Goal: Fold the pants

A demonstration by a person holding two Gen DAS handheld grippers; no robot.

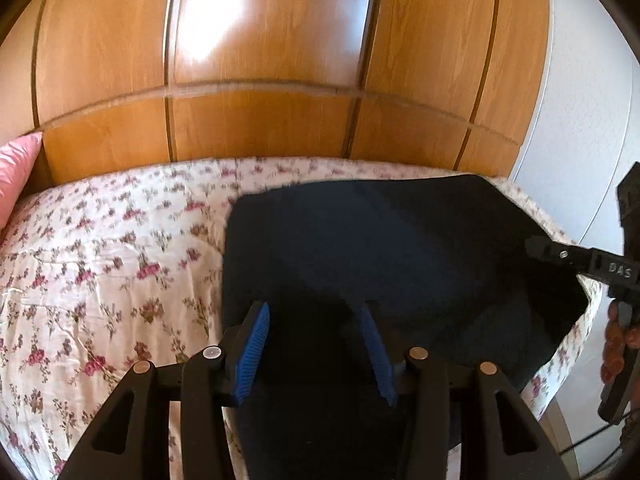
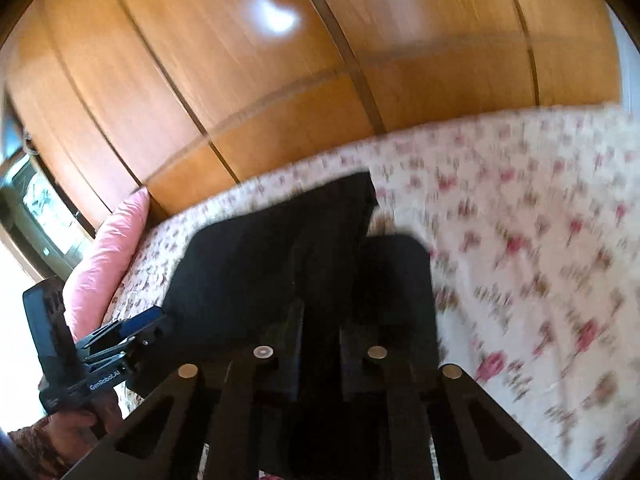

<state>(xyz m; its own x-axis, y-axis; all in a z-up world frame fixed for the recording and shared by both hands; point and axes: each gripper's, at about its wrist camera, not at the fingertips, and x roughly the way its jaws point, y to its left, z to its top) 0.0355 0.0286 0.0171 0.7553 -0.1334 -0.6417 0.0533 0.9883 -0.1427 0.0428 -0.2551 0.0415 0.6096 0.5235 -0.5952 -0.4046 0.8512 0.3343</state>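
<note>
Dark navy pants (image 1: 380, 240) lie on the flowered bedspread, spread toward the right edge of the bed. My left gripper (image 1: 316, 344) is open, its blue pads (image 1: 252, 356) apart above the near part of the pants with no cloth between them. In the right wrist view the pants (image 2: 260, 264) fill the centre, one part hanging from the right gripper (image 2: 322, 332). Its jaws stand close together on the dark cloth. The right gripper also shows at the right edge of the left wrist view (image 1: 538, 249), at the pants' edge. The left gripper shows in the right wrist view (image 2: 136, 328).
The bed (image 1: 100, 260) has a white bedspread with pink flowers. A pink pillow (image 1: 14, 172) lies at its far left. A wooden wardrobe (image 1: 260, 60) stands right behind the bed. A white wall (image 1: 580, 140) is on the right. The right wrist view is blurred.
</note>
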